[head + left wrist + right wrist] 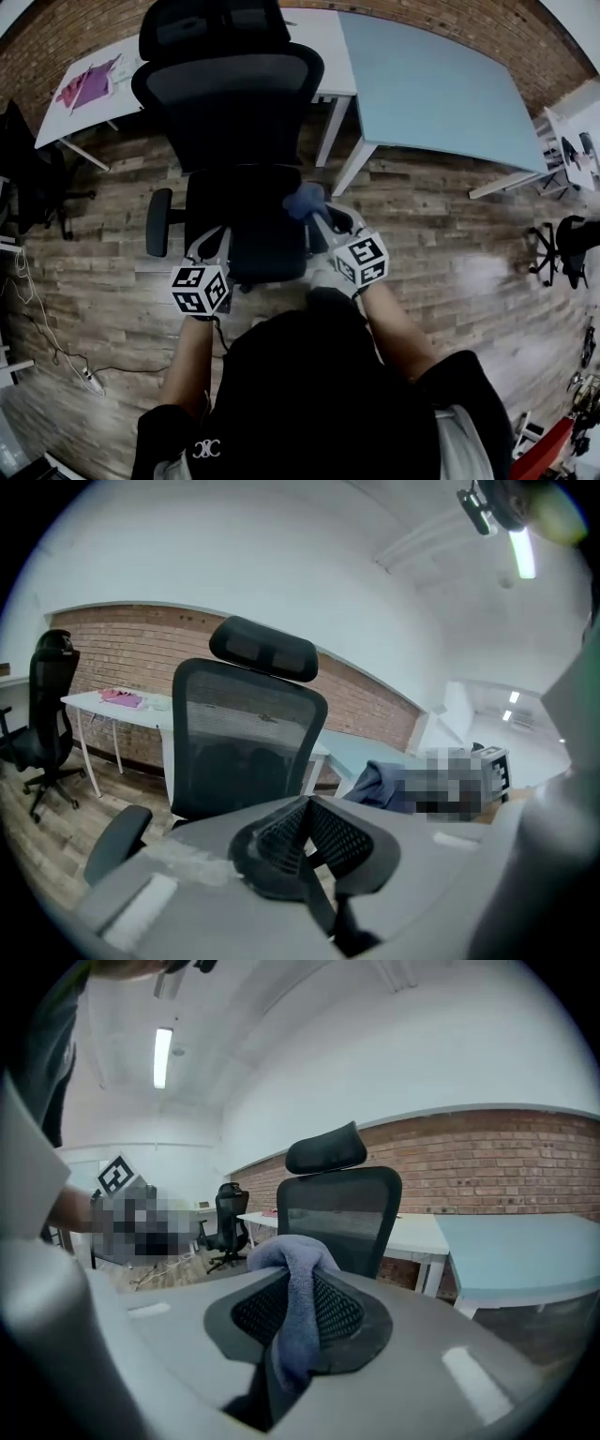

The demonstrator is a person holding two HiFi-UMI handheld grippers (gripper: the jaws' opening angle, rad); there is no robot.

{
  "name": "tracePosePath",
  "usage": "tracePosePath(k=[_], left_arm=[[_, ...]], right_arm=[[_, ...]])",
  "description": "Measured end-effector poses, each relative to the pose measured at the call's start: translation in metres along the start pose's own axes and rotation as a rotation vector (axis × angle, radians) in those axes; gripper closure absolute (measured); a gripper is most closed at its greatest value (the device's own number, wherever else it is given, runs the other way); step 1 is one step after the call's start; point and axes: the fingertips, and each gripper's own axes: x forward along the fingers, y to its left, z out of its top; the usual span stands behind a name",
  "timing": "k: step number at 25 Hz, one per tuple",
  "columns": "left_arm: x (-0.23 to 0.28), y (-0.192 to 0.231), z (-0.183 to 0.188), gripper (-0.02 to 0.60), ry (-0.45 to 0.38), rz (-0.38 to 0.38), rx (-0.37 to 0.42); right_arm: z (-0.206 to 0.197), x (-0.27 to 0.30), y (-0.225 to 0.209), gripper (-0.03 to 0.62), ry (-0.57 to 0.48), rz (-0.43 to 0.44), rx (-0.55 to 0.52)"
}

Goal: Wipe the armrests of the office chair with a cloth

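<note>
The office chair (234, 112) is black, with a mesh back. The cloth (300, 1326) is blue-grey. The left gripper (305, 803) and right gripper (292, 1274) are grey, with black cross-hatched pads (277, 836) and cubes (199, 289) bearing black-and-white square markers. The floor (450, 272) is brown wood plank, the wall (506, 1162) red brick, and the table (431, 84) pale blue.

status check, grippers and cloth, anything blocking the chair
Left gripper shut, empty. Right gripper shut on blue-grey towelling cloth, at black mesh office chair; armrest contact unclear. Far black padded armrest untouched. Nothing in the way.
</note>
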Motion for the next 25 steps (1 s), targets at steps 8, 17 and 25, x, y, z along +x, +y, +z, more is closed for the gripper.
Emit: tracePosePath(k=[8,17,25], left_arm=[[-0.072,0.033,-0.036,0.577,0.017,-0.064,-0.006],[-0.117,-0.006,-0.037,0.577,-0.019,-0.119,0.049],[-0.176,-0.116,-0.096,0.577,-0.022,-0.147,0.05]], right_arm=[[0.025,-0.056,0.112,0.53,-0.019,-0.075,-0.056],[0.005,-0.123,0.145,0.528,-0.004,-0.151,-0.071],[-0.028,-0.263,0.2,0.525,-0.131,-0.101,-0.051]])
